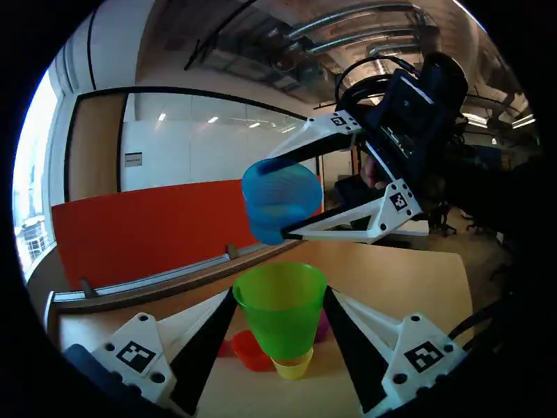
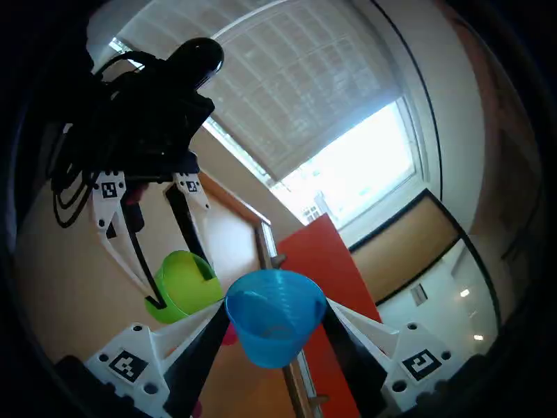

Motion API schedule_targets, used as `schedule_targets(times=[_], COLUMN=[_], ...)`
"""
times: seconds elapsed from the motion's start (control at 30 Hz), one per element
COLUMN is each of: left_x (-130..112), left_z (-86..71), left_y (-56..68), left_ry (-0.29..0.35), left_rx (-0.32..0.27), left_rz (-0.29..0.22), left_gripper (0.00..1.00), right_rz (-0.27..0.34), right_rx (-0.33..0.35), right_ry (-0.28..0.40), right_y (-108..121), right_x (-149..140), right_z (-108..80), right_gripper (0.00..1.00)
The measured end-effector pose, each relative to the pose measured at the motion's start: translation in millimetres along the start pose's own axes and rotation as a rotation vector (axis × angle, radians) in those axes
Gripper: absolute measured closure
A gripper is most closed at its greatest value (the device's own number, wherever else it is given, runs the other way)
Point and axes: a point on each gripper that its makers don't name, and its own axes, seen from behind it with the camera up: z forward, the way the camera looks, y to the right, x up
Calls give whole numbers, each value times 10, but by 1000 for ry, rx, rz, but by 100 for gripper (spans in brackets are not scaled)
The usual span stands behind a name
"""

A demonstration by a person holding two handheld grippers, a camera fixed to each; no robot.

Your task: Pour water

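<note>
In the left gripper view, the left gripper [image 1: 280, 296] holds a green cup [image 1: 280, 313] upright, its jaws closed on the cup's sides. The green cup is translucent plastic, wide at the rim and tapering downward. Above it hangs a blue cup [image 1: 280, 198], translucent with fine horizontal ribs, clamped in the jaws of the right gripper [image 1: 277, 200], whose fingers lie one over the other. How far the blue cup is tipped is hard to judge, and I cannot tell whether either cup holds water. Under the green cup, on the light wooden worktop [image 1: 397, 279], stand a small red cup [image 1: 249, 350] and a yellow cup [image 1: 292, 366], with something pink [image 1: 322, 326] just beside them. An orange panel [image 1: 139, 230] runs behind.

In the right gripper view, the blue cup [image 2: 276, 317] sits gripped between the right gripper's own jaws, its open mouth facing the camera. Farther off, the left gripper [image 2: 182, 289] grasps the green cup [image 2: 177, 285], which lies just beside and slightly behind the blue one. A bright window [image 2: 348, 181] and the orange panel [image 2: 327, 265] appear behind.
</note>
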Motion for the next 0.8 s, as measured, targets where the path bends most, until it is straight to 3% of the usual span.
schedule_targets(times=[0.8], left_x=[50], left_z=[-6], left_y=[48], left_ry=[6], left_rx=[-11], left_rz=[10], left_gripper=[12], right_rz=[-106], right_rx=[-24], right_ry=[-20], right_y=[55], right_x=[44], right_z=[78], right_gripper=[9])
